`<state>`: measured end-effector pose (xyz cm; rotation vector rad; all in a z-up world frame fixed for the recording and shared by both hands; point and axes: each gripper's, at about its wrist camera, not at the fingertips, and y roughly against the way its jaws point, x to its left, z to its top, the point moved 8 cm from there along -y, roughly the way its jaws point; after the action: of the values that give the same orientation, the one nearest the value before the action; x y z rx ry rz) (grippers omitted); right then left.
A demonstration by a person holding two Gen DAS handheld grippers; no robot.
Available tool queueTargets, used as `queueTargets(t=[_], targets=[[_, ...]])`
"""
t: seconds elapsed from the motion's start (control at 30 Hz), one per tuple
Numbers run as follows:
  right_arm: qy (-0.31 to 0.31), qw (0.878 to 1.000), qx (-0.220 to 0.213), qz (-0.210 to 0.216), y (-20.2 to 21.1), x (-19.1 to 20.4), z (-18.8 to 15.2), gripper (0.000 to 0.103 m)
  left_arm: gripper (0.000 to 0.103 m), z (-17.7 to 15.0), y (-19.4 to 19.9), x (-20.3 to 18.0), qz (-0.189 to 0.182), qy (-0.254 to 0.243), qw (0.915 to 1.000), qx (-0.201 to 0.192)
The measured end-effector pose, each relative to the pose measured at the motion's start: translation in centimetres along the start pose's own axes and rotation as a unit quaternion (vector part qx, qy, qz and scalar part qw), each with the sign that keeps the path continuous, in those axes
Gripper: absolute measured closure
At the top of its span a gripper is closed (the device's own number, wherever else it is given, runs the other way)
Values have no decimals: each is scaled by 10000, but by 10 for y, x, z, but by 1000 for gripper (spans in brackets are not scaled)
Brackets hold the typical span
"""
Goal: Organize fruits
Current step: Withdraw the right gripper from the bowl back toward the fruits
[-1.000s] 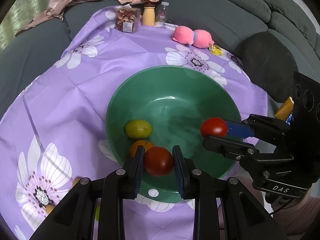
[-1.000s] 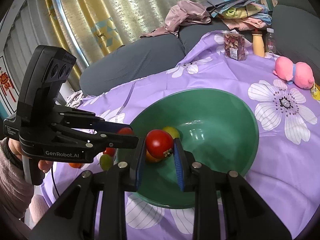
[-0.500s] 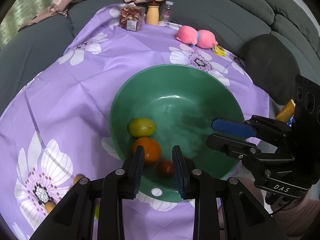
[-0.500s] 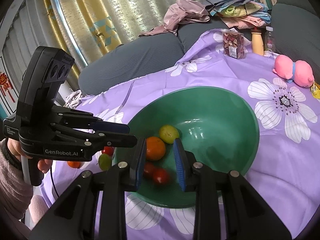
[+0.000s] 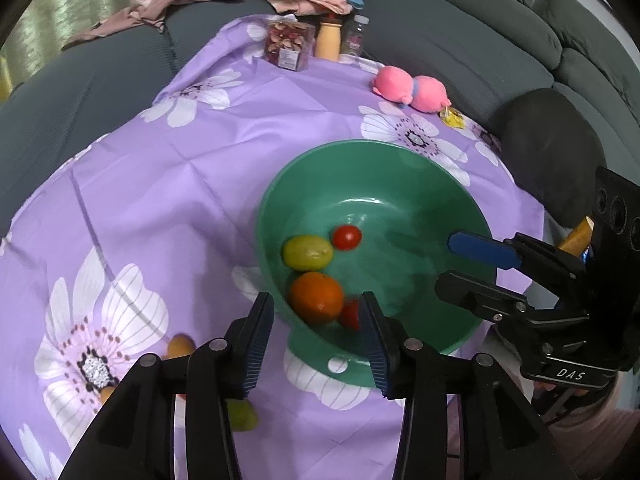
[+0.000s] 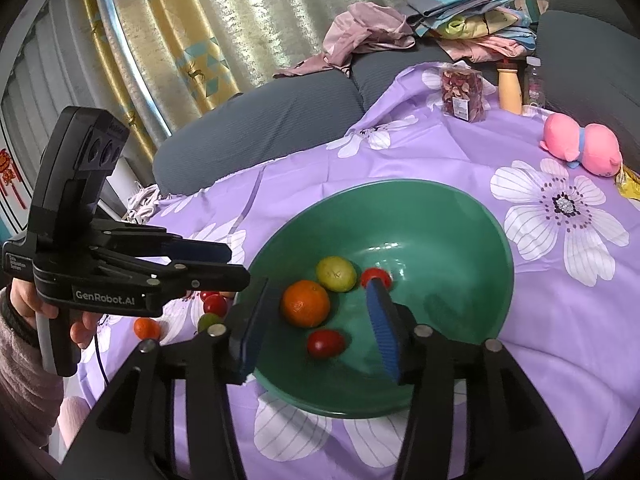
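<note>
I've got the purple flowered cloth (image 5: 168, 168) spread under everything, and on it the green bowl (image 6: 460, 216) sits right in front of both tongs. My right gripper (image 6: 320, 320) hangs over the bowl's near rim, jaws spread wide and holding nothing. My left gripper (image 5: 316, 340) sits at the bowl's near-left edge, jaws also spread and empty, one finger over the cloth and one over the bowl.

Inside the bowl, the orange (image 6: 305, 303) lies between my right gripper's fingers from that wrist view, but down in the bowl, not touching them. The green fruit (image 6: 336, 273) rests just behind it, touching or nearly so. One red tomato (image 6: 325, 343) lies low between the right fingers, slightly blurred. A second red tomato (image 5: 347, 237) sits beside the green fruit, farther in, partly hidden behind my right fingertip.

Outside on the cloth, left of the bowl, I see more small fruits (image 6: 214, 305) below the left gripper.
</note>
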<state>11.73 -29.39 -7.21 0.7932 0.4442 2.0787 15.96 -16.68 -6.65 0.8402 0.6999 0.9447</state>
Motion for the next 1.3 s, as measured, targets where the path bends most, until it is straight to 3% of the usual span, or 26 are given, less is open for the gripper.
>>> queueTargets(t=[0.13, 0.23, 0.47, 0.6, 0.93, 1.3], targets=[[18, 10000, -29, -36, 2, 3, 2, 45, 55, -2, 7, 8, 91, 85, 9999, -71], [16, 10000, -50, -27, 3, 5, 3, 41, 42, -4, 13, 14, 132, 173, 9997, -139], [99, 9999, -62, -14, 4, 16, 7, 34, 39, -13, 22, 29, 239, 389, 9988, -191], [142, 9999, -72, -17, 6, 25, 9, 28, 20, -22, 29, 37, 254, 525, 9979, -279], [427, 9990, 77, 81, -1, 58, 6, 27, 20, -47, 44, 68, 317, 903, 9946, -404], [804, 9961, 335, 105, -10, 98, 4, 27, 20, -66, 49, 90, 150, 1145, 9912, -641]])
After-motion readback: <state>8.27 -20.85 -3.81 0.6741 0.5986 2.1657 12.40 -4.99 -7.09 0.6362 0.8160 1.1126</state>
